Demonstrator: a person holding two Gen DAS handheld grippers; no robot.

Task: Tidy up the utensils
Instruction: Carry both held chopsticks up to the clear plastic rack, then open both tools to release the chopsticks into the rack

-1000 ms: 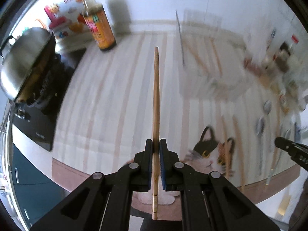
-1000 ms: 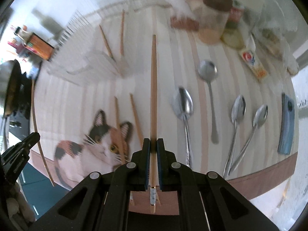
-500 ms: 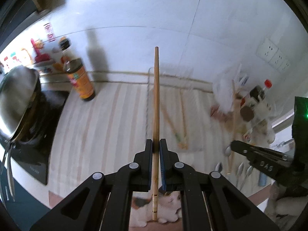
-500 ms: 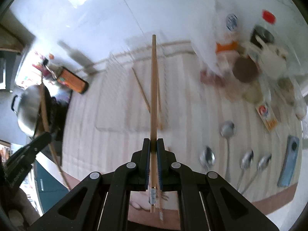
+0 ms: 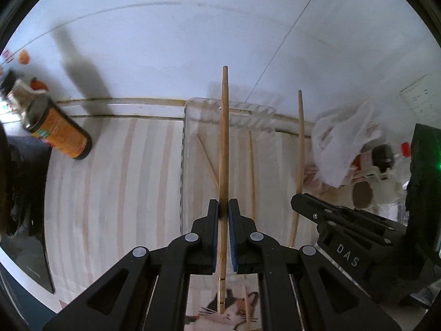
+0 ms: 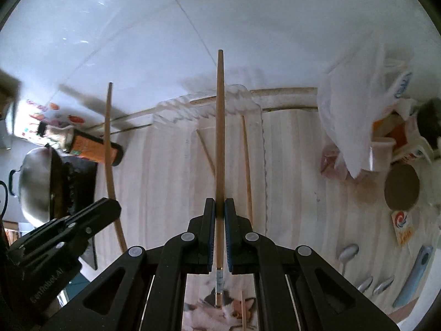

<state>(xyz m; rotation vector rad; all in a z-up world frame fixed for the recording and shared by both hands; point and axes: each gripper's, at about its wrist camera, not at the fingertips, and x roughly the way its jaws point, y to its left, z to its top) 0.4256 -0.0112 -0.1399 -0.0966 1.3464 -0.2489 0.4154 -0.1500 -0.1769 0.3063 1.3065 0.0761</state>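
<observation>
Two grippers [image 5: 223, 218] [image 6: 219, 215] each clamp a chopstick [image 5: 224, 138] [image 6: 219, 138].

Lettering on right gripper [image 5: 297, 207], seen from the left wrist: "DAS", white raised letters on its black body, right of the clear tray [image 5: 184, 165].
Lettering on left gripper [image 6: 110, 207], seen from the right wrist: raised black text, partly readable, ends in "Robot AI".
Bottle [image 5: 59, 138] label, left of the tray: print blurred, unreadable.
Packet [image 6: 401, 224], right of the tray: red-blue round logo, words unreadable.
</observation>
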